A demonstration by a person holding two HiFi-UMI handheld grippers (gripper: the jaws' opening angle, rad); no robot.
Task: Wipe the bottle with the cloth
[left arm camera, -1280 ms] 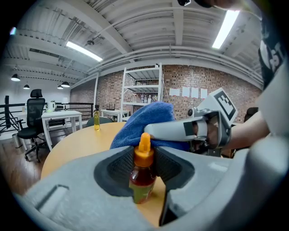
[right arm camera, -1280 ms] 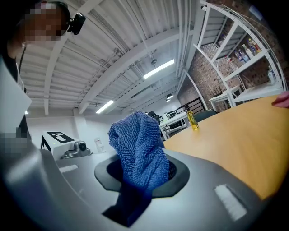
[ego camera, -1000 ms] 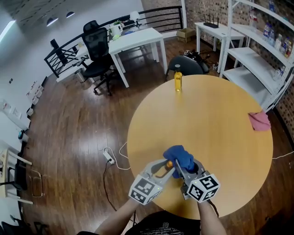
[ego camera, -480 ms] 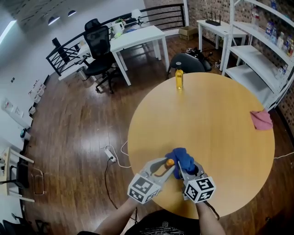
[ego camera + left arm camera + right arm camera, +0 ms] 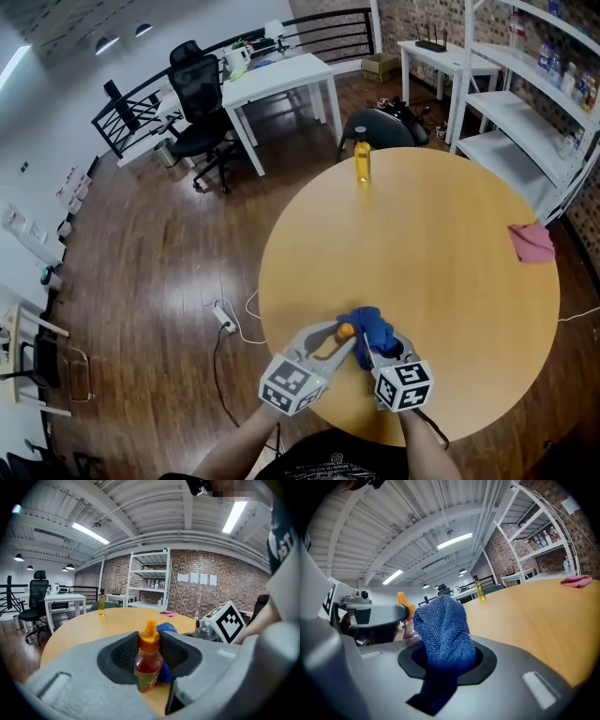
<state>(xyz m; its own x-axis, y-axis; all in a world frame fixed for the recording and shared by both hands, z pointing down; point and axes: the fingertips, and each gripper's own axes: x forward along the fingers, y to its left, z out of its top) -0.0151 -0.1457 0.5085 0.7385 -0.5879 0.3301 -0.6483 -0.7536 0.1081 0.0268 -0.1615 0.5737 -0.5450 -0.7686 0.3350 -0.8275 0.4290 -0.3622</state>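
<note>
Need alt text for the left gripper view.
The left tool grips a small orange-capped bottle, upright over a round wooden table. A blue cloth sits right behind the bottle, and a yellow bottle stands far across the table.

A: bottle (image 5: 148, 663): clear glossy plastic, smooth orange cap. And the cloth (image 5: 443, 634)?
B: Blue looped weave, rough, matt. table (image 5: 441, 253): smooth pale wood, slight sheen. pads (image 5: 123, 654): black, ribbed, matt.

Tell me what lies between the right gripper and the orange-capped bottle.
The blue cloth, clamped in the right gripper, fills the gap up to the orange-capped bottle; the head view shows it.
</note>
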